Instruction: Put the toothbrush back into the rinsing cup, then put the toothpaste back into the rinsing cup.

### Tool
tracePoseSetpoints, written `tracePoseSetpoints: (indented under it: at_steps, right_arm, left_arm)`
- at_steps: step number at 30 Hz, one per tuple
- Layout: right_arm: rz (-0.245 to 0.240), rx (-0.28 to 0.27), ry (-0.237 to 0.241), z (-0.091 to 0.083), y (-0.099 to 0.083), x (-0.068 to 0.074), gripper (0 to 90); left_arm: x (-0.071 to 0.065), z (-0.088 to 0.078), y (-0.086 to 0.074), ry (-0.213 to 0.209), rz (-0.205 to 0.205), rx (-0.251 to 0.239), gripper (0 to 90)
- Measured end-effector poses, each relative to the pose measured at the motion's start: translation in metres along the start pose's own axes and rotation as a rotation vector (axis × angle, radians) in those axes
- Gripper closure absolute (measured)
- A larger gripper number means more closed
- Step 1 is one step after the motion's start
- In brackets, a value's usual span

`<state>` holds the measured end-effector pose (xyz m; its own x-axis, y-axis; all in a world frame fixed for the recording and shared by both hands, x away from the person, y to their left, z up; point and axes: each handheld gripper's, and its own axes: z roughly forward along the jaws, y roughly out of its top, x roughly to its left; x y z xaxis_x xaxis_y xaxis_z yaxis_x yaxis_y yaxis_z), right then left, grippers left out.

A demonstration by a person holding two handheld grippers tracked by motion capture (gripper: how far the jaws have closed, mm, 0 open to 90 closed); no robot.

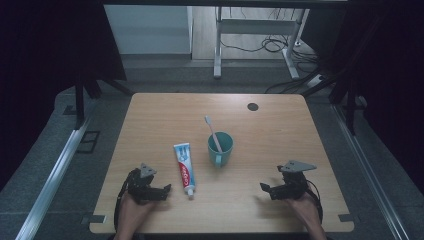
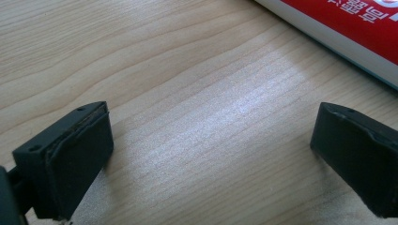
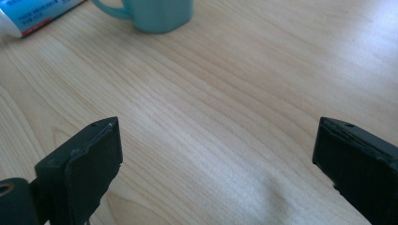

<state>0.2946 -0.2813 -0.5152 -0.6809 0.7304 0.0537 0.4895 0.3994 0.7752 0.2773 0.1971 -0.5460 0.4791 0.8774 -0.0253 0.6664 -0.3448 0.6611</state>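
Pale wood table (image 1: 280, 145) carries three items at centre frame in the high view: a toothpaste tube (image 1: 184, 167) lying flat, cap toward the lower edge; a teal mug (image 1: 220, 148) just right of it; a toothbrush (image 1: 213, 133) standing tilted in the mug.

Left gripper (image 1: 159, 192) sits at lower left, jaws spread with nothing between them, close beside the tube's cap end but apart from it. Right gripper (image 1: 266, 188) sits at lower right, jaws likewise spread and empty, well apart from the mug.

Judgement: approach stage, no grasp yet made. Next move likely calls for the left gripper to straddle the tube and close squarely.

Left gripper view shows the tube's red printed side at upper right. Right gripper view shows the mug's base and handle at the top.
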Motion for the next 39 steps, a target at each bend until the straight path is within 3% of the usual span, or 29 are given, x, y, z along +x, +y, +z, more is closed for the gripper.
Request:
tracePoseSetpoints:
  at_steps: [8, 24, 32, 39]
  right_arm:
    - [0.002, 0.046, -0.010, 0.007, -0.012, 0.001, 2.3]
    - [0.001, 0.076, -0.026, 0.010, -0.021, -0.001, 4.6]
    - [0.006, 0.076, -0.021, 0.014, -0.024, -0.001, 6.1]
    - [-0.006, 0.079, -0.036, 0.013, -0.024, -0.002, 7.8]
  left_arm:
    - [0.000, 0.000, 0.000, 0.000, -0.001, 0.000, 0.0]
    - [0.000, -0.001, 0.000, -0.003, -0.002, -0.005, 1.0]
    - [-0.002, -0.007, 0.005, -0.014, 0.007, -0.024, 16.6]
    - [-0.003, -0.018, 0.009, -0.056, 0.002, -0.079, 40.8]
